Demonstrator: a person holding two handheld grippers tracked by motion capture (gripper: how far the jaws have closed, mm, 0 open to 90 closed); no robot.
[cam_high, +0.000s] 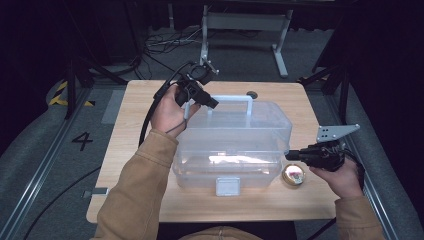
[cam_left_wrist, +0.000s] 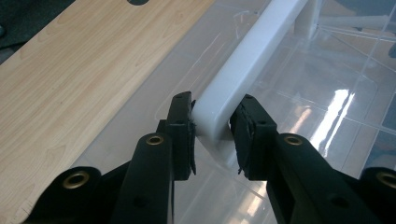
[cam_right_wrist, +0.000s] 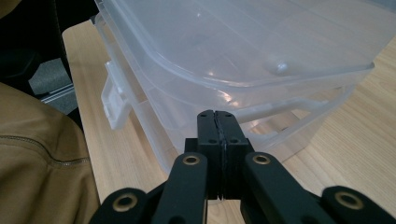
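Dark curtains and a grey floor with cables surround a pale wooden counter (cam_high: 150, 100), and a clear plastic storage box (cam_high: 232, 150) with a white carry handle (cam_high: 235, 99) sits at its middle. At the handle's left end the left gripper (cam_high: 202, 97) has its jaws part-way closed, and in the left gripper view its pads (cam_left_wrist: 184, 135) press the white bar from both sides, so the grasp on the handle looks made. The right gripper (cam_high: 292, 156) rests at the box's right end with its jaws fully together and nothing between them; in the right gripper view its tips sit right at the seam where the lid (cam_right_wrist: 243, 42) meets the tub, though I cannot tell whether they touch it. The front latch (cam_high: 228, 186) hangs down against the tub wall, and whether it is fastened cannot be made out. A small round gold tin (cam_high: 293, 175) lies on the counter just beside the box's right front corner. By my reading the box is steadied and the lid sits down, so prising or lifting it open remains to be done.
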